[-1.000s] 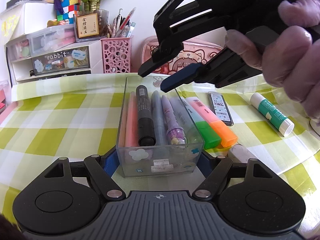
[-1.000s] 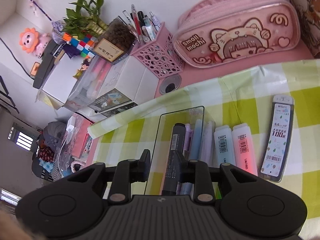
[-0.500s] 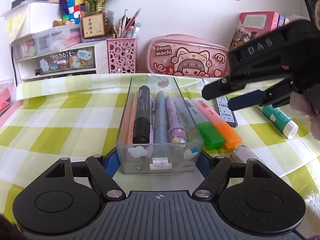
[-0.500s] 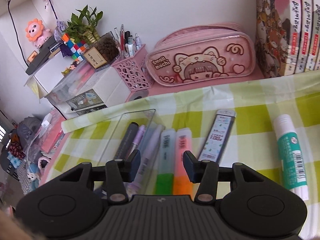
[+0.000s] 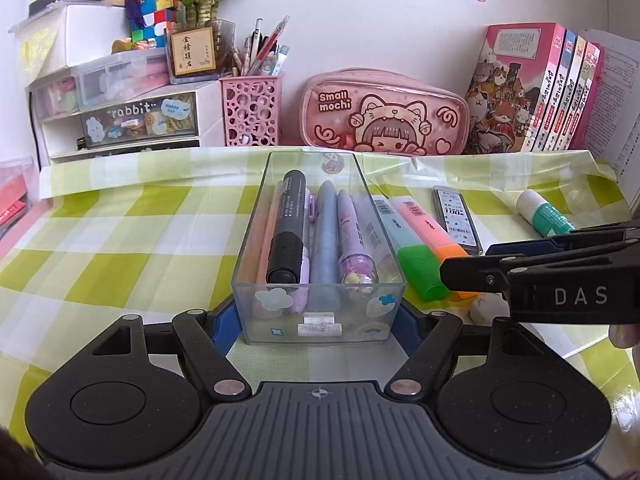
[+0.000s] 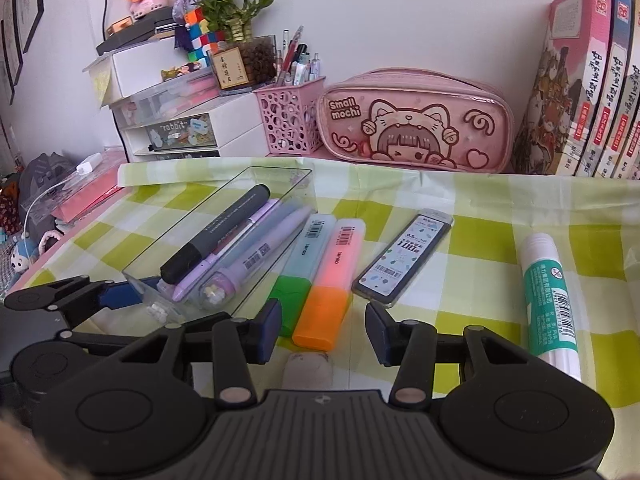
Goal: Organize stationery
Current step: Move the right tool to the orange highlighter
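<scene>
A clear plastic box (image 5: 318,320) holds a black marker (image 5: 287,236) and several pastel pens. My left gripper (image 5: 318,318) is shut on the box's near end. The box also shows in the right wrist view (image 6: 256,280). Right of it lie a green-capped highlighter (image 6: 298,276), an orange-capped highlighter (image 6: 332,284), a lead refill case (image 6: 404,256) and a glue stick (image 6: 552,296). A worn eraser (image 6: 308,368) lies just below my right gripper (image 6: 324,330), which is open and empty above the orange cap. In the left wrist view it comes in from the right (image 5: 468,264).
A pink pencil case (image 5: 384,114), a pink pen cup (image 5: 252,112), a white drawer unit (image 5: 116,120) and a row of books (image 5: 532,92) line the back wall. The green checked cloth (image 5: 120,232) covers the table.
My right gripper moved away from above the box, down and to the right, and now hovers low over the highlighters and eraser. The left gripper and box stayed put.
</scene>
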{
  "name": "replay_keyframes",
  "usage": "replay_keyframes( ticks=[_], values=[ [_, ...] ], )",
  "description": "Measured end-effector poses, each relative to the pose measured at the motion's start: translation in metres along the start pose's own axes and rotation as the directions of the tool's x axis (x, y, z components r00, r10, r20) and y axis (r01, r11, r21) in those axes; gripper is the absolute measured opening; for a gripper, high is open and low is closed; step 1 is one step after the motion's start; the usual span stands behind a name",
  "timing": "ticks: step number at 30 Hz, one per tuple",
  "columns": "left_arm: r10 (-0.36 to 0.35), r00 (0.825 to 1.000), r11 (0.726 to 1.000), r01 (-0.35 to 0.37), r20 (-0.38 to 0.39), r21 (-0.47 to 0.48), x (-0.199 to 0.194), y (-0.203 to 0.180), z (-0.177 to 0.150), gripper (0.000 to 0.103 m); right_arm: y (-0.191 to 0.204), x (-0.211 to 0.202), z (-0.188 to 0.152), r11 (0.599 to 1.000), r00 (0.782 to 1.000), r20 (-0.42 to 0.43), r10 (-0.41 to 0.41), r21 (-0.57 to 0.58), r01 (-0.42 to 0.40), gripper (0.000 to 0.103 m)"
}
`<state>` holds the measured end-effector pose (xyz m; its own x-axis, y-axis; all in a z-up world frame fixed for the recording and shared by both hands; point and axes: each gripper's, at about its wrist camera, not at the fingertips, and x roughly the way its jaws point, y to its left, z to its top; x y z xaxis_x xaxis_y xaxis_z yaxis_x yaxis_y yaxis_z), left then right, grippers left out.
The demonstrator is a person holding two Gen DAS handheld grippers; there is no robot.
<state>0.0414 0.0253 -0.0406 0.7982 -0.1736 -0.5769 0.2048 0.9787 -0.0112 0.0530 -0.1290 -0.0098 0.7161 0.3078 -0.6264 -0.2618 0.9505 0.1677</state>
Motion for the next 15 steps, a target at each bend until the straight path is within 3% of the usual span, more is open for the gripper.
replay_keyframes(
  ticks=[6, 15],
  values=[
    [0.001, 1.0, 1.0, -0.001, 0.0, 0.0, 0.0, -0.001, 0.0, 0.073, -0.004, -0.003, -0.004, 1.0, 1.0, 0.005, 0.027, 0.015, -0.027, 0.054],
    [0.001, 1.0, 1.0, -0.001, 0.0, 0.0, 0.0, -0.001, 0.0, 0.073, -0.01, -0.006, -0.005, 0.999, 1.0, -0.002, 0.003, 0.037, -0.003, 0.052]
  ],
)
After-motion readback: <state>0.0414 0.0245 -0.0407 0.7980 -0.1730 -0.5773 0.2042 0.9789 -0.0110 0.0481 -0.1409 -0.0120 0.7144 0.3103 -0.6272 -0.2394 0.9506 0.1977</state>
